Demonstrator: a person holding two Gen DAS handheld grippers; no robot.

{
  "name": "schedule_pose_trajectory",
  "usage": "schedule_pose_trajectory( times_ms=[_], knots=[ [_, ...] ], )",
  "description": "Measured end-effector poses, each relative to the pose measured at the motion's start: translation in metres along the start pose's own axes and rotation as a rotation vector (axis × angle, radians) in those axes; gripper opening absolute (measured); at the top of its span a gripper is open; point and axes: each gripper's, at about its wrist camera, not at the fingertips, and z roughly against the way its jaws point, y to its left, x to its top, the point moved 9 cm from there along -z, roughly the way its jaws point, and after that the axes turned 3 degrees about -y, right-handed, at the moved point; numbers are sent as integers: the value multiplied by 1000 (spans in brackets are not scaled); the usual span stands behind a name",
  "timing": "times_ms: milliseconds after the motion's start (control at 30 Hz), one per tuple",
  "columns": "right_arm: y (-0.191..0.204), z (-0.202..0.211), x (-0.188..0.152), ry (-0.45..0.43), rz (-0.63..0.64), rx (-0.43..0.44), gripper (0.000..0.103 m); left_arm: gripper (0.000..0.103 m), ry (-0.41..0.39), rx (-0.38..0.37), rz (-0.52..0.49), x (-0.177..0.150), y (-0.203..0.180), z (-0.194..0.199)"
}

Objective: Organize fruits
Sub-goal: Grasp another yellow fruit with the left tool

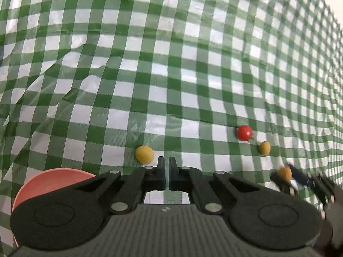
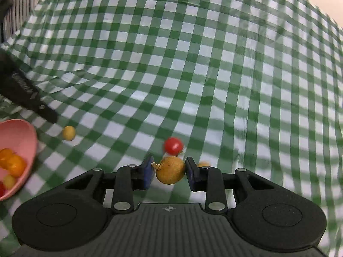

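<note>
My right tongs (image 2: 169, 172) bracket a brown-yellow fruit (image 2: 170, 173); the right pad (image 2: 191, 174) touches it, while the left pad (image 2: 148, 172) meets only its stem stub, so whether it is truly clamped I cannot tell. The fruit is near round, its stem pointing left toward that pad. A red fruit (image 2: 173, 145) lies just beyond the tips; a smaller yellow fruit (image 2: 68, 132) sits well left, near the pink bowl (image 2: 23, 132) holding orange, yellow and red pieces. My left tongs (image 1: 166, 172) are nearly closed, gripping nothing, with that yellow fruit (image 1: 144, 154) just left of the tips. Another brownish fruit (image 1: 264, 147) lies far right. Green checked cloth (image 1: 171, 53) underneath. No legible writing.
</note>
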Motion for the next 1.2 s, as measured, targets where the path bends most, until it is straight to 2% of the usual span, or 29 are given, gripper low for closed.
schedule_pose_trajectory(
  times_ms=[67,167,267,300,333,367,400,433,500,567,600,633,733,900,1033,1200],
  knots=[
    [1,2,-11,14,-53,-19,34,3,25,5,12,2,-4,-17],
    [-3,-1,-29,58,-212,-23,34,6,49,46,1,11,-2,-39],
    [-7,-4,-41,80,-319,-17,34,19,96,81,-12,10,-1,-59],
    [-4,-2,-45,81,-331,-14,34,28,80,79,-10,12,-2,-60],
    [-2,-2,-46,82,-333,-12,34,48,67,85,-8,15,-4,-59],
    [-1,-2,-47,81,-326,-8,34,60,68,99,2,17,-5,-60],
    [-1,-3,-47,81,-319,-3,34,77,76,113,21,17,-4,-62],
    [0,-3,-46,81,-316,0,34,80,82,115,39,15,-2,-64],
    [-2,-1,-46,76,-321,2,34,79,94,115,58,12,1,-68],
    [-3,1,-44,68,-324,9,34,71,111,113,84,9,7,-73],
    [-2,2,-43,61,-319,12,34,53,122,106,103,8,11,-75],
    [-3,3,-42,57,-315,13,34,25,135,91,127,7,16,-78],
    [-2,4,-40,56,-304,18,34,27,136,70,170,8,23,-74],
    [-1,12,-32,40,-311,20,34,27,113,33,181,7,13,-48],
    [10,37,-18,12,-327,46,34,27,65,-22,162,-3,-2,2],
    [50,83,-10,1,-317,121,34,27,41,-21,109,-45,-3,72]
  ],
)
